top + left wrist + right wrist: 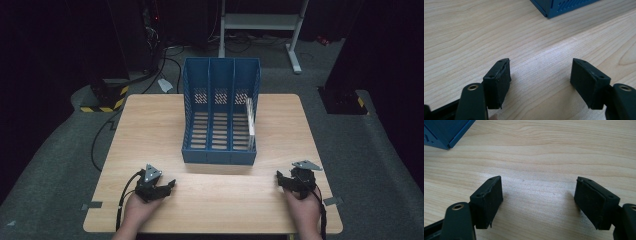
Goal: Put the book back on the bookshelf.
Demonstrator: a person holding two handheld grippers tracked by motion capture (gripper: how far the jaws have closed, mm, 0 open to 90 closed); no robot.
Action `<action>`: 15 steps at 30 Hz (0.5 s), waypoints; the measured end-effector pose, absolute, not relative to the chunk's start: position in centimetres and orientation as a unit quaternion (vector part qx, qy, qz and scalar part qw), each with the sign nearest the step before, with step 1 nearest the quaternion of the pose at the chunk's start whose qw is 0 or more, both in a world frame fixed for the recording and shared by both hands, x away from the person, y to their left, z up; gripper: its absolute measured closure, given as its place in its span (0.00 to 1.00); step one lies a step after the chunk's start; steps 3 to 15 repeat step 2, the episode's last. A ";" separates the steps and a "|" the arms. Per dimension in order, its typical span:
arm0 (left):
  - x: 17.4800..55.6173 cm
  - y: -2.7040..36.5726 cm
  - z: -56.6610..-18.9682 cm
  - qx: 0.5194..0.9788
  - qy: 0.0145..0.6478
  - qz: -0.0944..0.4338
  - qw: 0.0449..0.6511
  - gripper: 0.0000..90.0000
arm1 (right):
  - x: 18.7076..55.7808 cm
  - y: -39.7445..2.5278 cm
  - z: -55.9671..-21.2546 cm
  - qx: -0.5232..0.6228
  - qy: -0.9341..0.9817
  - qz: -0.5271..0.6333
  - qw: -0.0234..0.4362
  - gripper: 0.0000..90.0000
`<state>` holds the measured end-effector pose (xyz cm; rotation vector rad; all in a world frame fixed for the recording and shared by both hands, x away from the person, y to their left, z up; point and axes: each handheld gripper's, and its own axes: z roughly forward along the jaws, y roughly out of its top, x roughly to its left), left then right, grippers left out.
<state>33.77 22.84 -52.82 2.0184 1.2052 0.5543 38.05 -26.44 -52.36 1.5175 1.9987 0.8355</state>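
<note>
- Blue plastic three-slot file rack (pixel 220 112) stands at the middle of the light wooden table (pixel 150 130) in the high view, its open slots facing the person, its long axis running away from the near edge
- A thin clear flat item (pixel 250 120), possibly a case or folder, stands on edge in the rack's right-hand slot, leaning against the right wall; its long axis runs front to back
- The left gripper (pixel 167 186) and the right gripper (pixel 281 178) rest near the table's front edge, each held in a hand, well apart from the rack; the rack lies ahead and between them
- Judged from the layout, the right gripper is the nearer one to the clear item
- In the left gripper view, the left gripper (pixel 540 78) has its jaws spread wide with bare wood between them; the rack's blue corner (pixel 556 7) lies ahead and to the right
- In the right gripper view, the right gripper (pixel 539 200) likewise stands with jaws apart and nothing held; the rack's corner (pixel 445 132) lies ahead to the left
- No brand, label or legible writing is visible on any item
</note>
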 end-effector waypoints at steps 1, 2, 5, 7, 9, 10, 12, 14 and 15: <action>33.8 22.8 -52.8 0.781 0.466 0.214 0.355 0.36 | 38.0 -26.4 -52.4 0.556 0.732 0.306 0.246 0.25; 33.8 22.9 -52.8 0.782 0.464 0.217 0.355 0.36 | 38.0 -26.4 -52.4 0.558 0.731 0.307 0.245 0.26; 33.8 22.9 -52.8 0.782 0.464 0.217 0.355 0.36 | 38.0 -26.4 -52.4 0.558 0.731 0.307 0.245 0.26; 33.8 22.9 -52.8 0.782 0.464 0.217 0.355 0.36 | 38.0 -26.4 -52.4 0.558 0.731 0.307 0.245 0.26; 33.8 22.9 -52.8 0.782 0.464 0.217 0.355 0.36 | 38.0 -26.4 -52.4 0.558 0.731 0.307 0.245 0.26; 33.8 22.9 -52.8 0.782 0.464 0.217 0.355 0.36 | 38.0 -26.4 -52.4 0.558 0.731 0.307 0.245 0.26; 33.8 22.9 -52.8 0.782 0.464 0.217 0.355 0.36 | 38.0 -26.4 -52.4 0.558 0.731 0.307 0.245 0.26; 33.8 22.9 -52.8 0.782 0.464 0.217 0.355 0.36 | 38.0 -26.4 -52.4 0.558 0.731 0.307 0.245 0.26; 33.8 22.9 -52.8 0.782 0.464 0.217 0.355 0.36 | 38.0 -26.4 -52.4 0.558 0.731 0.307 0.245 0.26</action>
